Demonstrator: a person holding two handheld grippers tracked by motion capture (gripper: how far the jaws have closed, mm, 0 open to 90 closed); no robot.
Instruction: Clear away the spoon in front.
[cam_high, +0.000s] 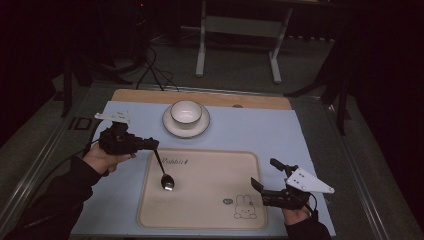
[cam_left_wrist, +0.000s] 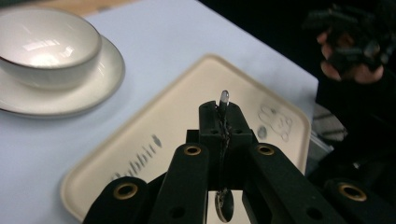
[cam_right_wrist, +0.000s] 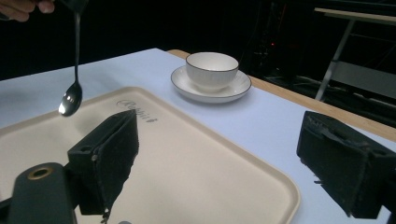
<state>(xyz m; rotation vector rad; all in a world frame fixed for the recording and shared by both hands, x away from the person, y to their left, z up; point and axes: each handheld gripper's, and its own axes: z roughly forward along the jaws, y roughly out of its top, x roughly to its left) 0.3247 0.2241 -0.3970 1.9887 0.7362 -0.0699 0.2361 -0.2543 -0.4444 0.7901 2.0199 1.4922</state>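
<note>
Clamped between the left fingers, a spoon hangs by its handle, bowl end down, just above the cream tray below them. Ahead of those fingers sit the bowl and its saucer on the desk. The right fingers stand wide and empty over the tray's far corner. To set the spoon down well, I would lower it until the bowl end touches, tilt the handle flat, then release.

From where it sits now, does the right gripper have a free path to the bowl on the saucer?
Probably yes. The right gripper stands open and empty at the tray's near right corner, and only bare tray and blue mat lie between it and the bowl. The spoon hangs off to the left.
</note>
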